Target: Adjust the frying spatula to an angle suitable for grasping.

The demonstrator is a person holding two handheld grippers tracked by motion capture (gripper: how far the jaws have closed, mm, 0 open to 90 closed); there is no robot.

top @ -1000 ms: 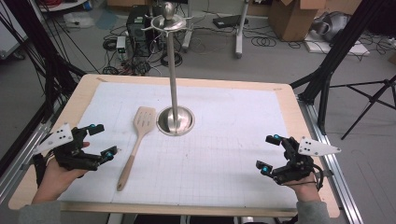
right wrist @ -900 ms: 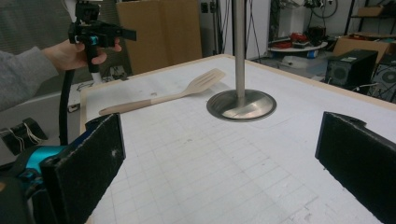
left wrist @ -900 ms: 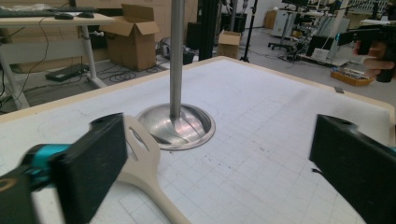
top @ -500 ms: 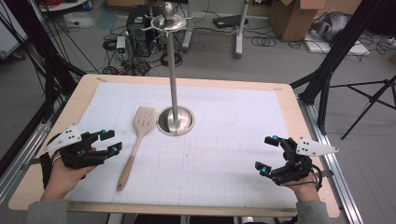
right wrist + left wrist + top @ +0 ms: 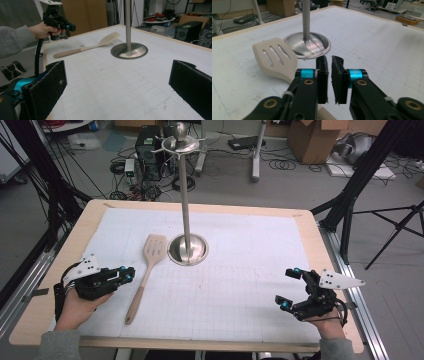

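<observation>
Left of the metal stand [image 5: 187,249], the wooden spatula [image 5: 144,272] lies flat; left gripper [image 5: 126,274] beside its handle, jaws nearly closed, empty. Right gripper [image 5: 290,288], well right, gapes wide.

- The metal stand [image 5: 187,247] rises mid-table, blocking any straight path across the centre.
- The spatula [image 5: 145,272] lies just beside its base, near the left gripper [image 5: 125,274].
- Open mat [image 5: 240,285] stretches before the right gripper [image 5: 290,287].
</observation>
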